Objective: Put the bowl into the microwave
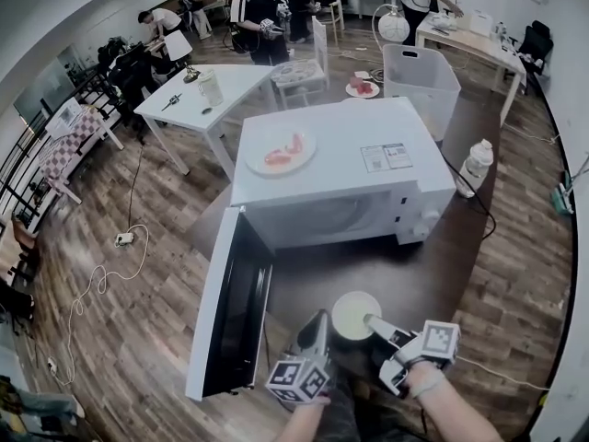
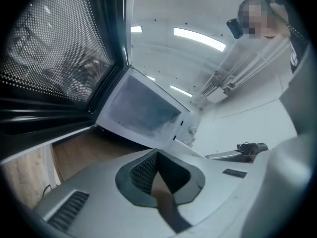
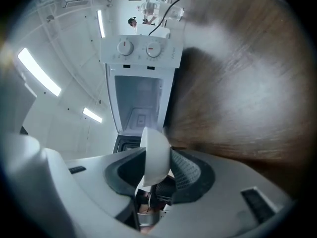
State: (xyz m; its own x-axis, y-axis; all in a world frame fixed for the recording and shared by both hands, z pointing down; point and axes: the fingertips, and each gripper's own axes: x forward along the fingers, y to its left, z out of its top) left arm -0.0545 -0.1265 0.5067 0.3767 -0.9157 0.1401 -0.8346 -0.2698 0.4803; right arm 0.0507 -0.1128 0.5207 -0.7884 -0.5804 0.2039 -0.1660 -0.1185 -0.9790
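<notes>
A white microwave (image 1: 340, 187) stands on a dark table (image 1: 368, 270) with its door (image 1: 230, 307) swung wide open to the left. Its empty cavity (image 3: 138, 108) shows in the right gripper view. In front of it my right gripper (image 1: 370, 321) is shut on the rim of a small white bowl (image 1: 353, 315). That bowl (image 3: 156, 155) shows edge-on between the pads. My left gripper (image 1: 317, 328) is just left of the bowl, near the door's lower edge. Its jaws meet at the tips with nothing between them, and they point toward the open microwave (image 2: 148, 113).
A plate with pink food (image 1: 281, 152) lies on top of the microwave. Behind it stand a white basket (image 1: 419, 76), a white jug (image 1: 476, 166) and a white table (image 1: 207, 95). A power strip (image 1: 124, 239) with a cable lies on the wooden floor. Several people stand at the back.
</notes>
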